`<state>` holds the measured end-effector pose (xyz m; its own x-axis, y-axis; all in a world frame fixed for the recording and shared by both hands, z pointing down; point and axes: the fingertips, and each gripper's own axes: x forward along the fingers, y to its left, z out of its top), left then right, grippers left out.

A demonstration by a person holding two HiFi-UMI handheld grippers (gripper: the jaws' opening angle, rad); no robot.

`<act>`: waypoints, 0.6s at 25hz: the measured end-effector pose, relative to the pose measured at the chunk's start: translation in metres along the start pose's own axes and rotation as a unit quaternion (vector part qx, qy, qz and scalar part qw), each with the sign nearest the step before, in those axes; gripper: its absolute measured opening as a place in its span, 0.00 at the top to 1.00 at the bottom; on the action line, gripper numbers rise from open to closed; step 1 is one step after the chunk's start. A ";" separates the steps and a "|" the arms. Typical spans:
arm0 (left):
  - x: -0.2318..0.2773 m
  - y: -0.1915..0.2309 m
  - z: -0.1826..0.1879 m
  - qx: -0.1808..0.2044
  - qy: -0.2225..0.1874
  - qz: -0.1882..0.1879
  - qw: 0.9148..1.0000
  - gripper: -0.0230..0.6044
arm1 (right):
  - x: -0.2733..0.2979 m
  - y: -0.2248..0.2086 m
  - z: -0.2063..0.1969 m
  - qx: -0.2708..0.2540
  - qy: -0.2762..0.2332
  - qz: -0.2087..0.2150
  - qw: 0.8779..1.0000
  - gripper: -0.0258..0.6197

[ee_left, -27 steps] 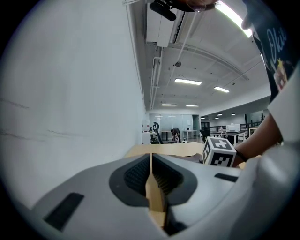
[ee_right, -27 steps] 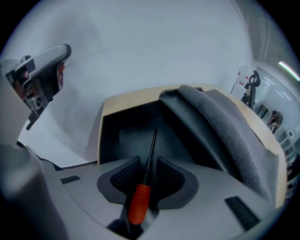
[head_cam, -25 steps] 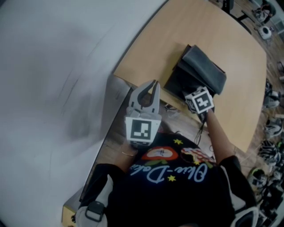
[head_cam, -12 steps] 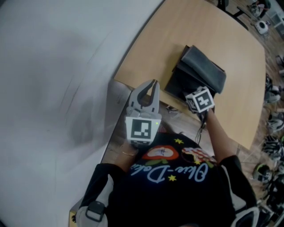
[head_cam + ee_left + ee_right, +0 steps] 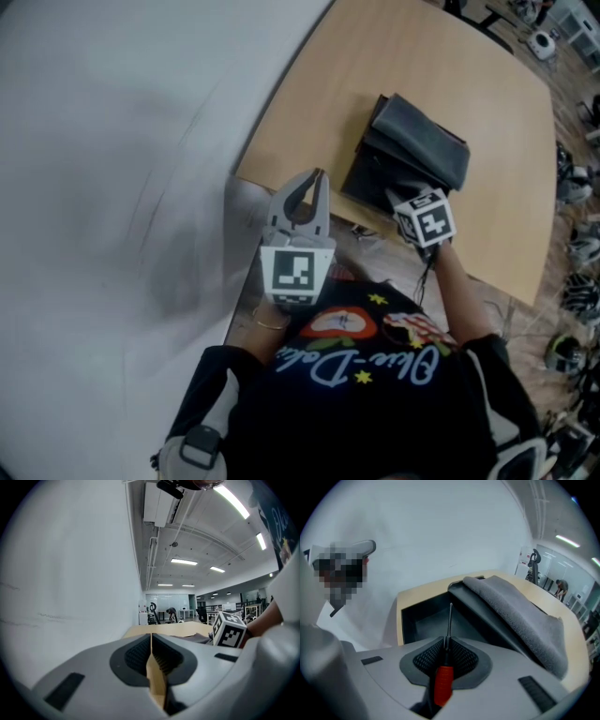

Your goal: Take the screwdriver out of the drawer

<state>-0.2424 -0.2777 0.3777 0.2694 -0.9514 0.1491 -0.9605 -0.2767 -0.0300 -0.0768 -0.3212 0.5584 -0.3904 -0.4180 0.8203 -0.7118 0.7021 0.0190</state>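
- In the head view, your left gripper [image 5: 315, 178] is over the near edge of the wooden table [image 5: 487, 103], close to the white wall [image 5: 112, 141]. Its two fingers meet at the tips.
- In the same view, your right gripper [image 5: 398, 202] is at the near side of the black drawer [image 5: 366, 183], which is open on the table. A folded grey cloth [image 5: 422, 141] lies on the far part of the drawer. The marker cube [image 5: 427, 220] covers the fingers here, so the screwdriver does not show from above.
- In the left gripper view, the fingers of your left gripper [image 5: 151, 639] are pressed together and nothing is between them. Beyond them you see the table [image 5: 164, 630], and at the right the marker cube [image 5: 228, 629] of your other gripper.
- In the right gripper view, your right gripper [image 5: 446, 641] is clamped on the screwdriver [image 5: 443, 686]. The fingers grip it just ahead of the red handle. The handle lies back toward the camera, and the thin metal shaft points forward over the dark open inside of the drawer [image 5: 422, 616].
- In this view the grey cloth [image 5: 520, 611] lies at the right, on the raised part of the drawer. The table [image 5: 417, 591] shows as a light rim at the left and behind.
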 end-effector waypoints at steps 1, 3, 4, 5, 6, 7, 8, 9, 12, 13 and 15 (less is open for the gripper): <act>0.001 0.000 0.000 0.001 -0.001 0.000 1.000 0.96 | -0.003 -0.001 0.002 0.007 -0.011 0.000 1.000 0.88; 0.004 -0.001 0.000 0.000 -0.002 -0.001 1.000 0.96 | -0.010 -0.002 0.006 0.017 -0.030 -0.003 0.999 0.88; 0.005 -0.002 -0.001 0.001 -0.001 -0.002 1.000 0.96 | -0.014 -0.003 0.009 0.020 -0.040 -0.006 0.999 0.88; 0.006 -0.003 -0.001 0.002 0.000 -0.003 1.000 0.96 | -0.018 -0.003 0.011 0.025 -0.049 -0.007 0.998 0.88; 0.006 -0.005 -0.001 0.003 -0.001 -0.005 1.000 0.96 | -0.023 -0.003 0.013 0.030 -0.058 -0.008 0.998 0.88; 0.007 -0.007 0.001 0.005 -0.002 -0.007 1.000 0.96 | -0.030 -0.003 0.015 0.036 -0.067 -0.011 0.997 0.88; 0.007 -0.009 0.001 0.007 -0.001 -0.010 1.000 0.96 | -0.036 -0.004 0.018 0.043 -0.076 -0.013 0.996 0.88; 0.008 -0.010 0.002 0.011 -0.001 -0.013 1.000 0.96 | -0.041 -0.005 0.020 0.048 -0.085 -0.016 0.995 0.88; 0.010 -0.014 0.004 0.016 -0.003 -0.021 1.000 0.96 | -0.056 -0.008 0.029 0.061 -0.117 -0.020 0.991 0.88; 0.009 -0.017 0.004 0.019 -0.002 -0.024 1.000 0.96 | -0.062 -0.009 0.031 0.066 -0.128 -0.021 0.989 0.88; 0.008 -0.022 0.007 0.023 -0.001 -0.028 0.999 0.96 | -0.074 -0.010 0.035 0.077 -0.149 -0.021 0.986 0.88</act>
<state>-0.2189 -0.2801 0.3730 0.3236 -0.9342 0.1501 -0.9394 -0.3363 -0.0674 -0.0611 -0.3172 0.4776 -0.4962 -0.6120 0.6158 -0.8022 0.5945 -0.0556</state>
